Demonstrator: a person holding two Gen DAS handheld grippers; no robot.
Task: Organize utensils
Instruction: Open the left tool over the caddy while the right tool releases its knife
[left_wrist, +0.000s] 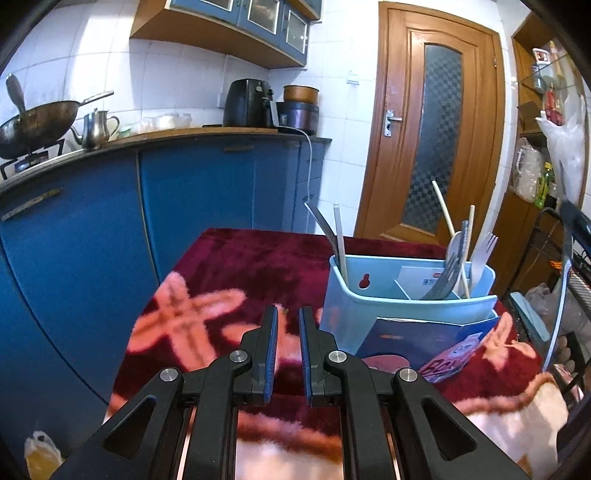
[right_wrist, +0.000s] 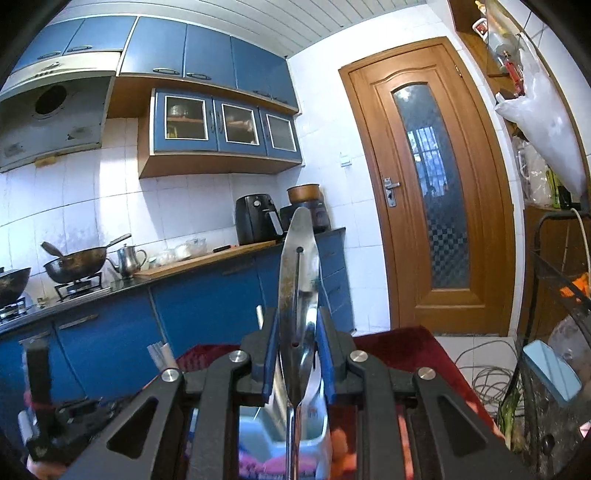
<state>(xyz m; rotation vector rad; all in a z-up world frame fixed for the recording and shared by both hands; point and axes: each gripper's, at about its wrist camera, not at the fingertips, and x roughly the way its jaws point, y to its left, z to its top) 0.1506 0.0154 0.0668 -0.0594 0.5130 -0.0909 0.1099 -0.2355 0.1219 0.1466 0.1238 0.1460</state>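
Scene: kitchen with blue cabinets, white tiled walls and a wooden door (left_wrist: 439, 122); a table covered in a dark red patterned cloth (left_wrist: 229, 266) stands in front of both cameras

Utensil caddy: pale blue plastic holder (left_wrist: 373, 310) sits upright on the cloth toward the table's right side; inner walls split it into compartments so that kinds of cutlery can be kept apart

Sorted so far: metal fork (left_wrist: 445, 275), pale plastic fork (left_wrist: 484, 251) and light chopsticks (left_wrist: 448, 221) stand handle-down in the right-hand compartments; two long flat handles (left_wrist: 332, 236) lean in the left end

Leaflet: dark blue printed card (left_wrist: 424, 336) leans against the caddy's near wall, touching it

Left gripper: left gripper (left_wrist: 288, 343) hangs above the cloth just left of the caddy, tilted downward; its blue-padded jaws are nearly together with only a narrow slit and nothing between them, so it looks to be waiting, not carrying

Right gripper: right gripper (right_wrist: 297, 354) is clenched on a stainless steel utensil (right_wrist: 299, 273); the pads pinch its flat sides low down, so the broad rounded end with a slot rises high above the jaws; which kind of utensil it is I cannot tell for sure

Position of held utensil: its lower part reaches down behind the jaws toward the caddy, seen just below in the right wrist view; whether it is inside a compartment I cannot tell

Likely reason for the grip: pinching the flat faces keeps the blade from twisting and holds it upright for a straight drop into a slot

Judged stage: most pieces appear housed; this one seems among the last
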